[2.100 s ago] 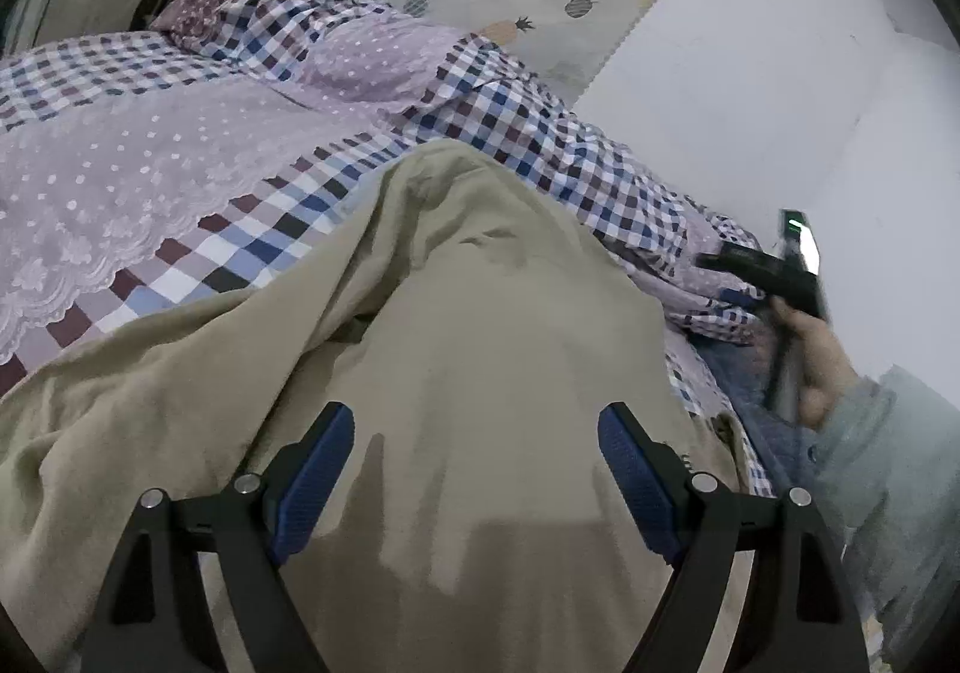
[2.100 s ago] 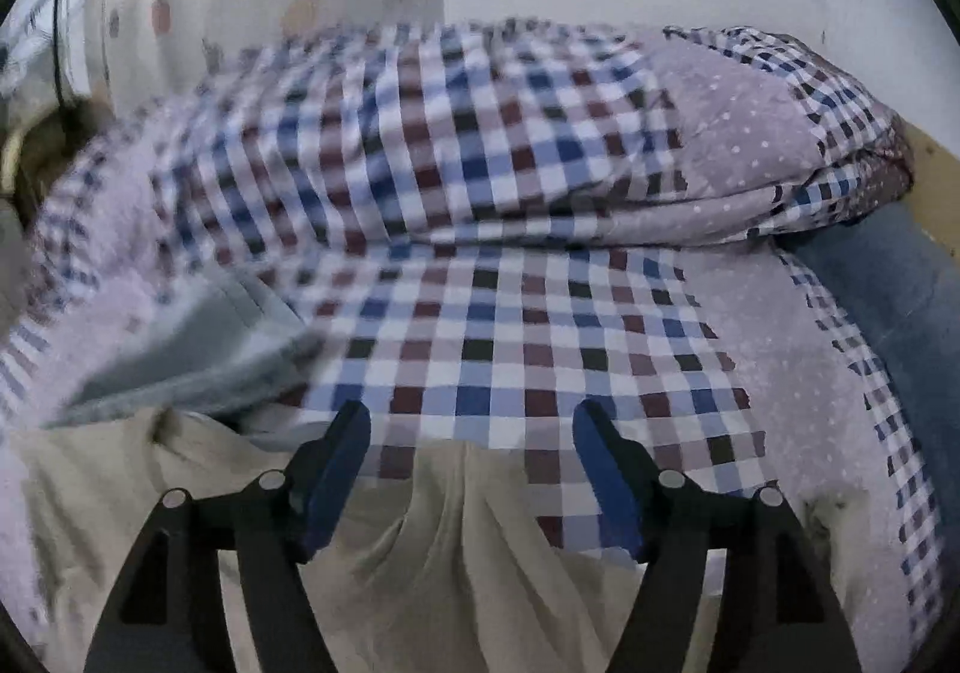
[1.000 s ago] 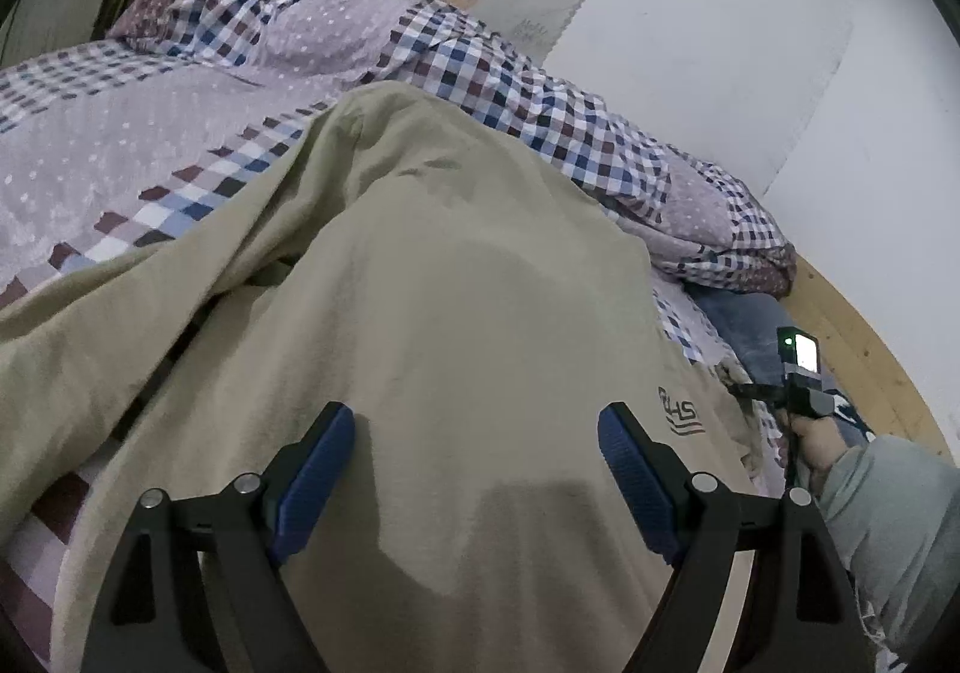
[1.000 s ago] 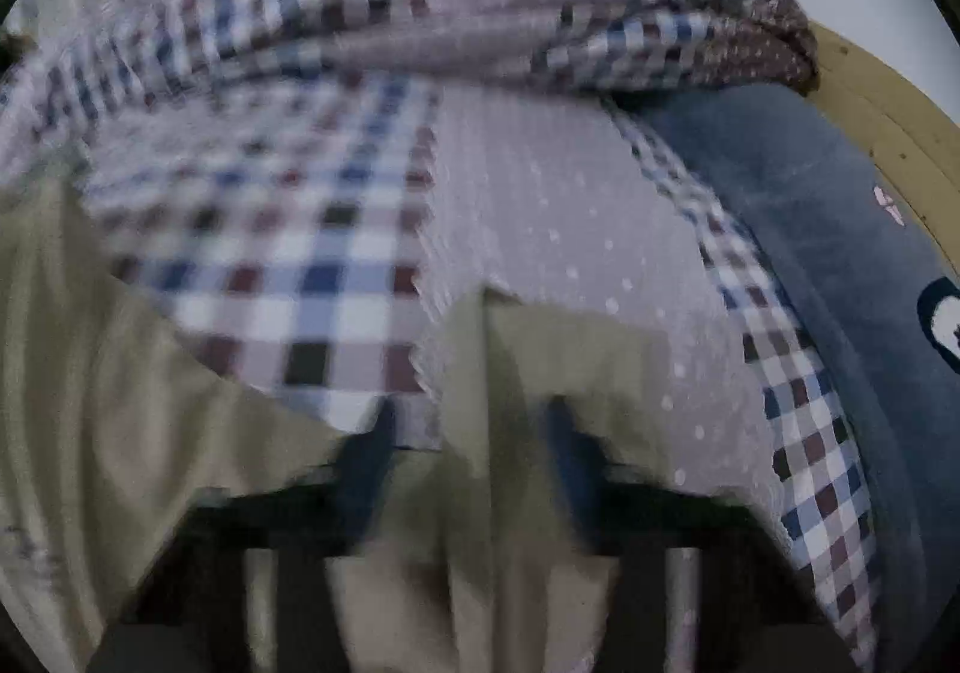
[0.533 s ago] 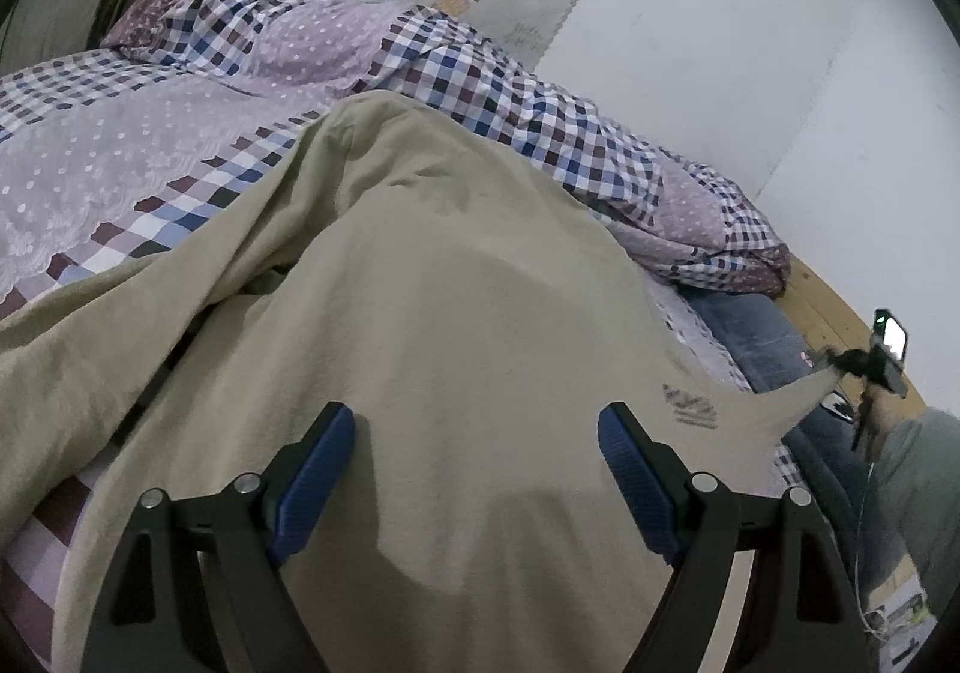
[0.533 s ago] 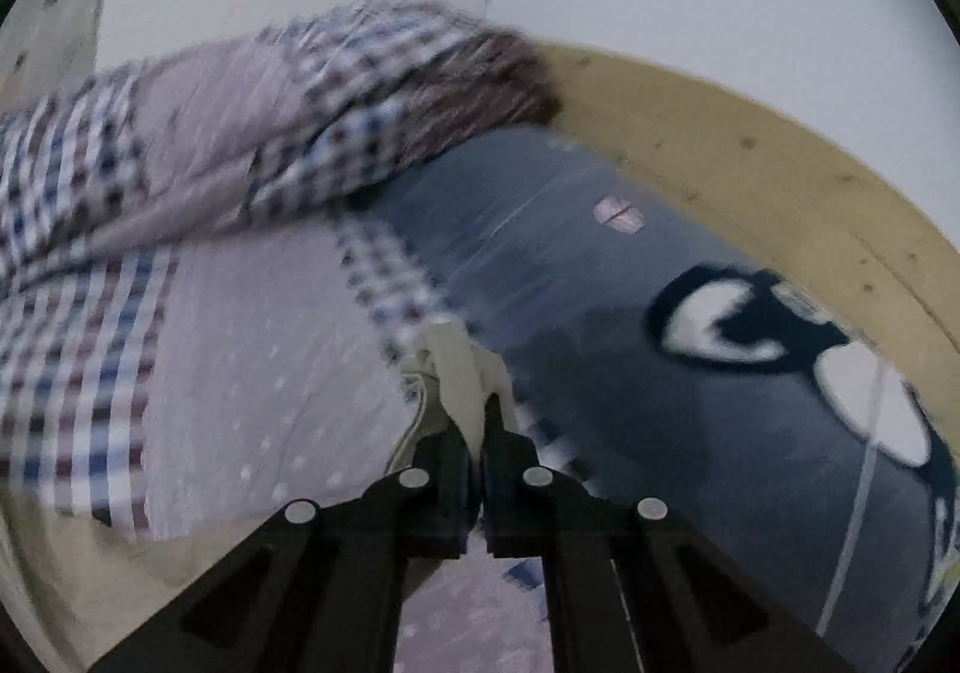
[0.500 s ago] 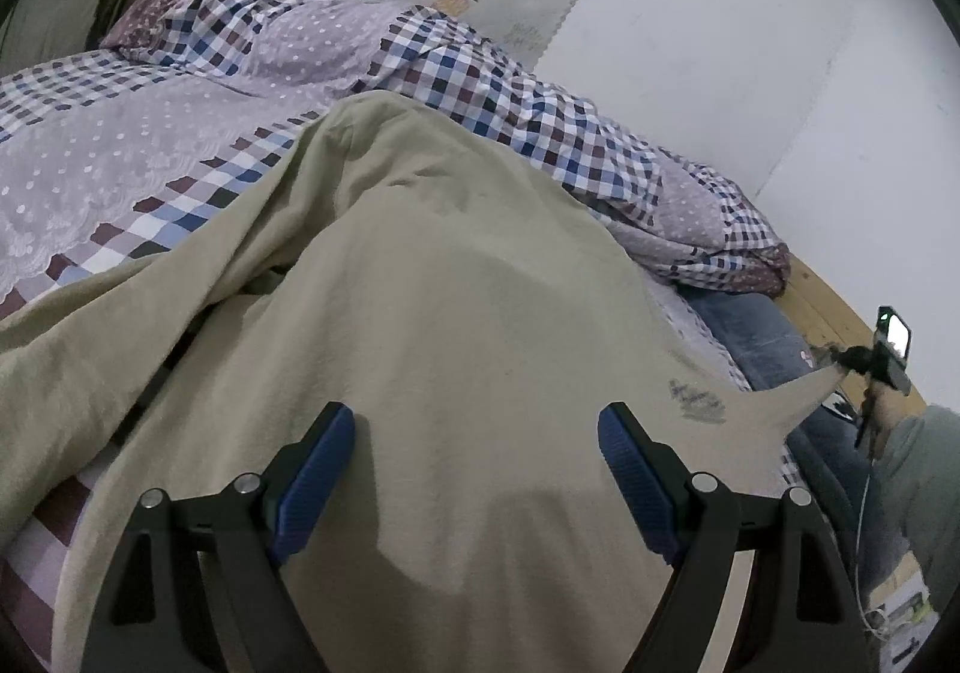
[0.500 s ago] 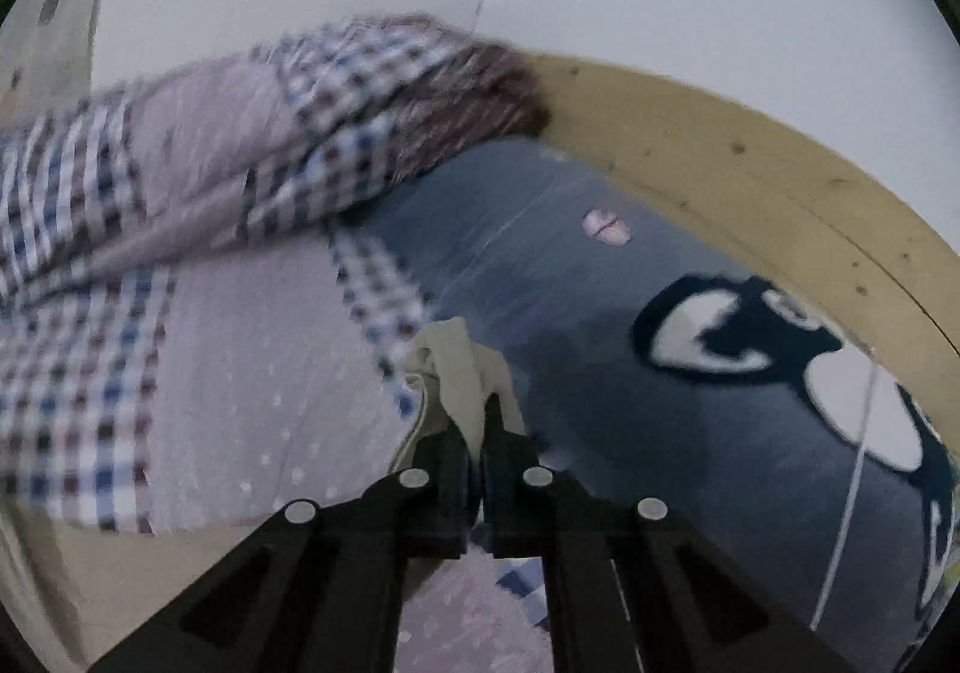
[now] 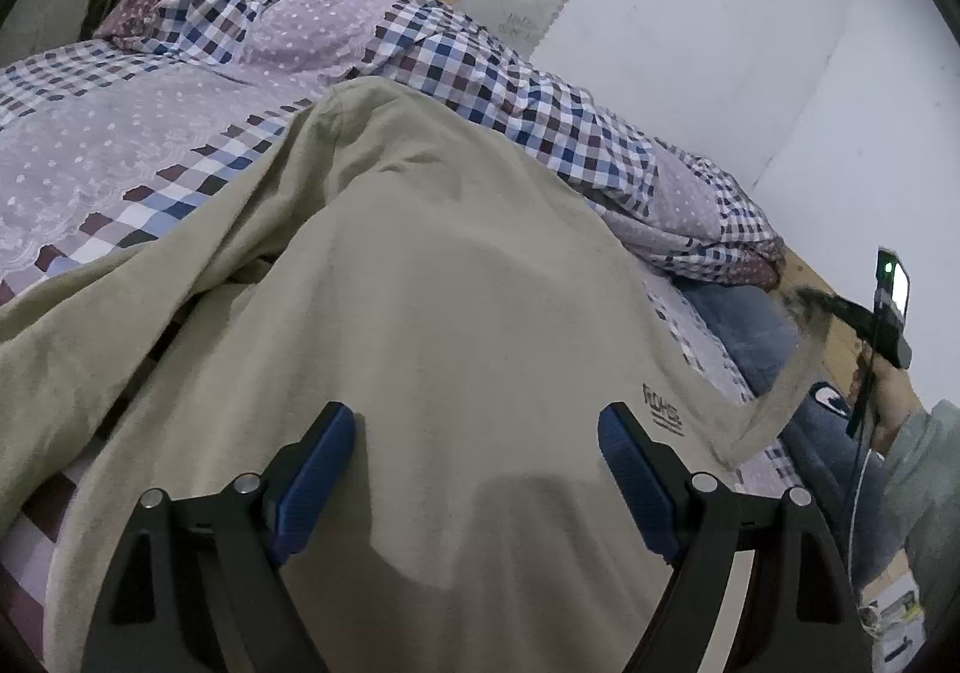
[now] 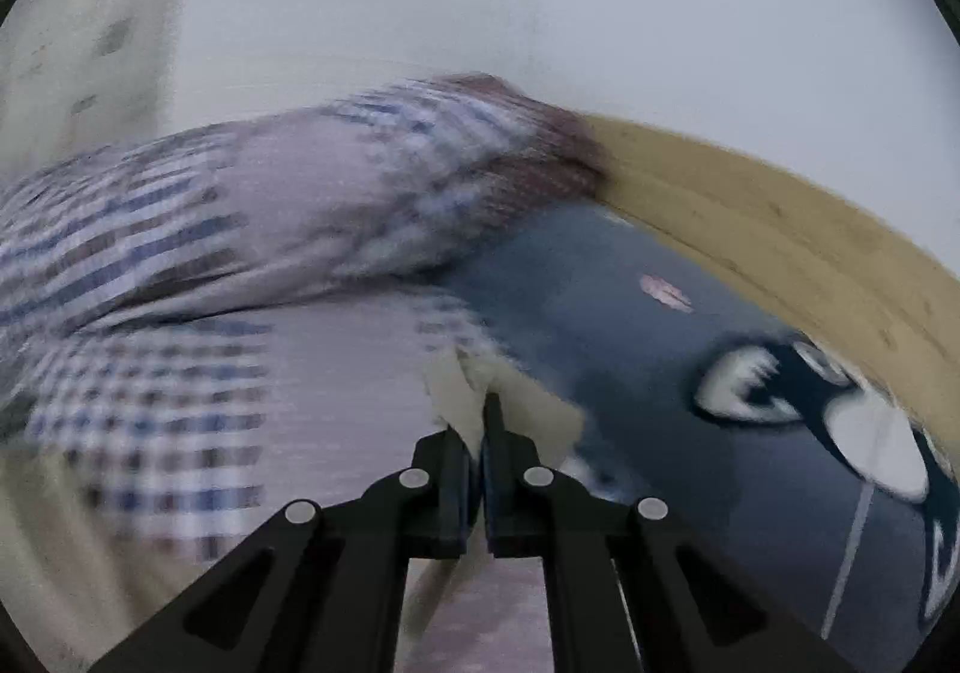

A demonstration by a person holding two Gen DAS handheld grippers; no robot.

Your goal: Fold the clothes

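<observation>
A large khaki cotton garment (image 9: pixel 432 313) lies spread over the bed (image 9: pixel 108 156), which is covered in checked and dotted lilac bedding. Its long axis runs from the near edge of the bed away toward the rumpled checked quilt (image 9: pixel 540 114) along the far wall side. One corner of it, beside a small printed logo (image 9: pixel 662 409), is drawn out toward the bed's right edge, rising off the bedding.

The left claw (image 9: pixel 477 469) hangs over the garment's near part with its blue-padded jaws wide apart, holding nothing.

The right claw (image 10: pixel 482 433) is clamped tight on that drawn-out corner (image 10: pixel 462 385), lifted above a dark blue blanket (image 10: pixel 690 373) by the wooden bed frame (image 10: pixel 780 229). The right-wrist view is motion-blurred.
</observation>
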